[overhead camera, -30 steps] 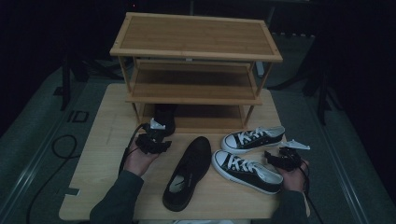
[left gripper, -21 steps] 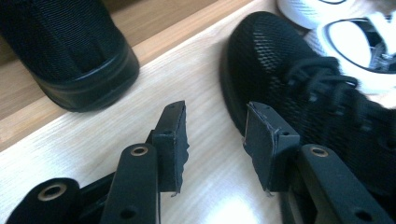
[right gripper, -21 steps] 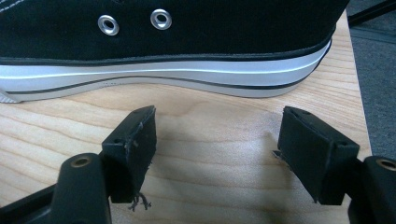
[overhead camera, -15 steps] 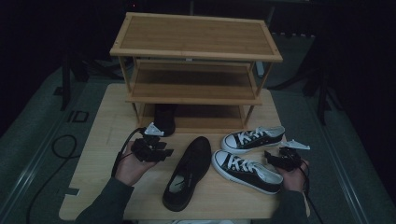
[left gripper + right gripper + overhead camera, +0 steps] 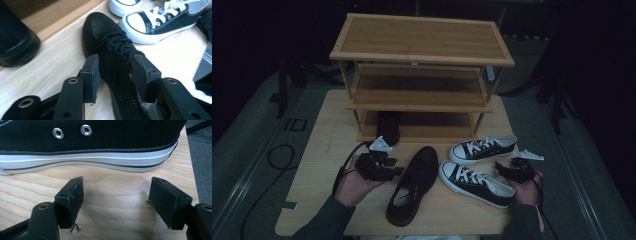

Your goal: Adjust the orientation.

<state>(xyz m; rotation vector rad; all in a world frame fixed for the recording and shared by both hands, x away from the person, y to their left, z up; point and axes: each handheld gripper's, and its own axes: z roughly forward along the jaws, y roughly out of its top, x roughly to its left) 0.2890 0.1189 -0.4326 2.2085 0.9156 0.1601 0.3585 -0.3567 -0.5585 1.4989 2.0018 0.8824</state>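
Left gripper (image 5: 398,171) has come right to the black shoe (image 5: 413,182) at table centre, jaws open astride its laces. Next: clamp, lift. Right gripper (image 5: 115,200) open beside sneaker (image 5: 475,182).

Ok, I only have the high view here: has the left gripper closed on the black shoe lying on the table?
Observer: No. The left gripper is open, jaws straddling the laced part of the black shoe.
Operator: And the right one?
Observer: The right gripper is open too, over bare table, just short of the sneaker.
Operator: The dark thing under the rack?
Observer: A glossy black shoe, apart from the mesh one.
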